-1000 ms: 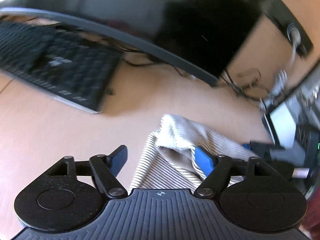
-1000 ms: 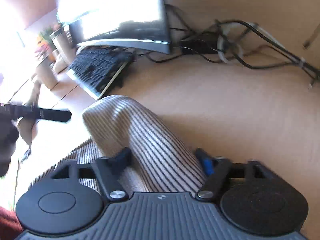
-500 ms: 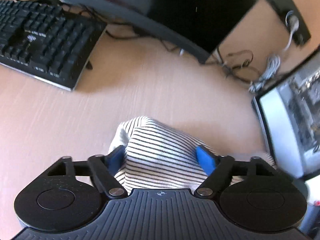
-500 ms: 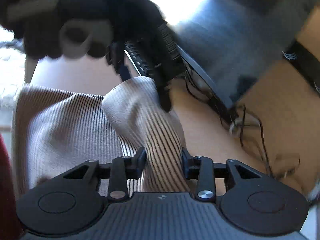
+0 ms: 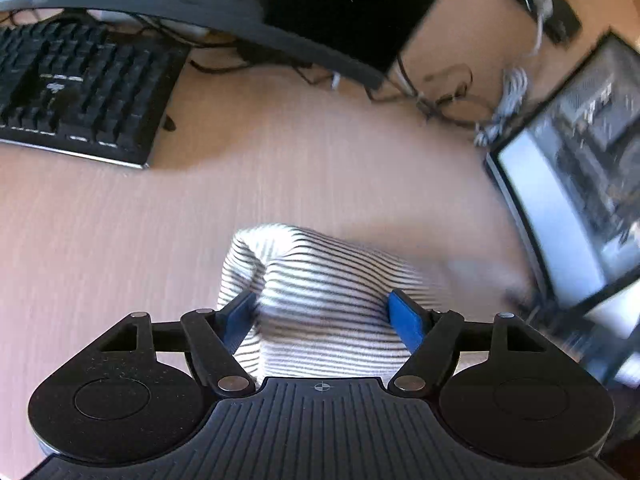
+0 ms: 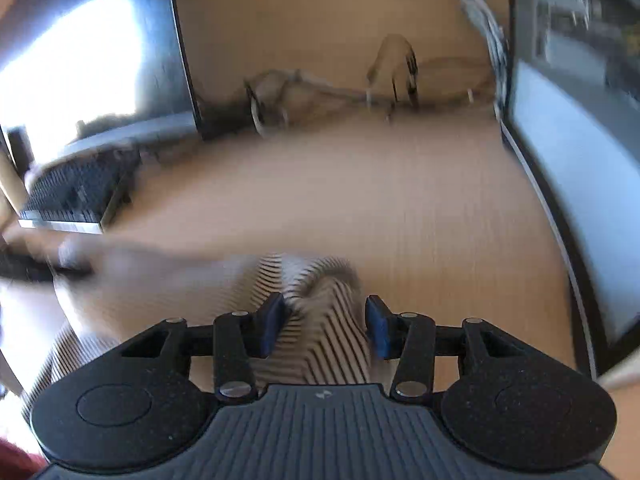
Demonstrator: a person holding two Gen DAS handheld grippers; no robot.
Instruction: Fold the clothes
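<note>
We see a striped garment (image 5: 320,280), white with thin dark lines, bunched up on a light wooden desk (image 5: 120,240) close in front of both cameras. In the left wrist view the left gripper (image 5: 322,314) has its two blue-padded fingers spread wide, one on each side of a rounded mound of the cloth; the pads touch the fabric, but we cannot tell whether they are pinching it. In the right wrist view the right gripper (image 6: 322,326) has its fingers drawn closer together around a twisted ridge of the same garment (image 6: 320,320), which rises between them, so it appears to be gripping the cloth.

Beyond the garment, the left view shows a black keyboard (image 5: 80,92) at the upper left, the curved lower edge of a dark monitor (image 5: 240,4) above it, loose cables (image 5: 448,96) at the back of the desk, and a second screen (image 5: 568,200) standing at the right.

The right view alone shows bright glare on the left monitor (image 6: 88,64) and a blurred pale stretch of cloth (image 6: 140,280) running left from the gripper. The keyboard (image 6: 72,196) sits at its left edge.

Motion blur softens both pictures. A small pale mark on the keyboard cannot be read.
</note>
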